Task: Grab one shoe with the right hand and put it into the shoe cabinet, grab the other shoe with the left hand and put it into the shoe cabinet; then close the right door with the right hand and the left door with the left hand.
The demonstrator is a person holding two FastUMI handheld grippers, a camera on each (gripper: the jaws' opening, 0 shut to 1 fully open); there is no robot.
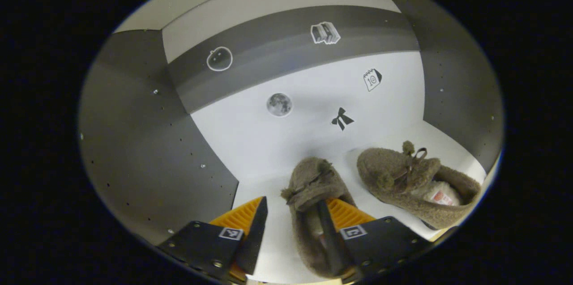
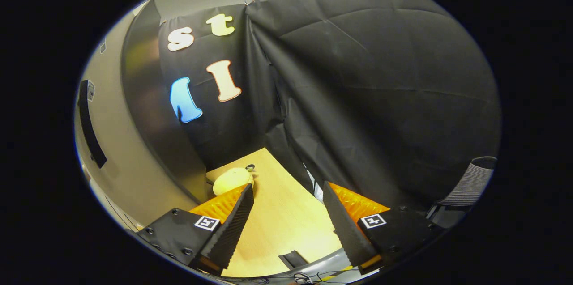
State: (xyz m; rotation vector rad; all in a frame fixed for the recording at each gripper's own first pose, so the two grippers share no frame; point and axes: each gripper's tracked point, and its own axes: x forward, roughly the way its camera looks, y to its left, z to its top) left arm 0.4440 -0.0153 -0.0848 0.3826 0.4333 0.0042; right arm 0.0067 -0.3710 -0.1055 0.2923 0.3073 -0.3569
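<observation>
While both shoes sit inside:
Cabinet (image 1: 313, 92): left shoe (image 1: 309, 186), right shoe (image 1: 416, 186) held apart.
Left hand-held gripper (image 1: 293, 218): spread, one finger inside left shoe.
Right hand-held gripper (image 2: 286, 213): released above desk (image 2: 277, 213).

Two fuzzy slippers inside the shoe cabinet (image 1: 313, 97).
My left gripper (image 1: 293, 213) stands open; one finger sits inside the near slipper (image 1: 309, 182), the far slipper (image 1: 403, 177) just beside.
</observation>
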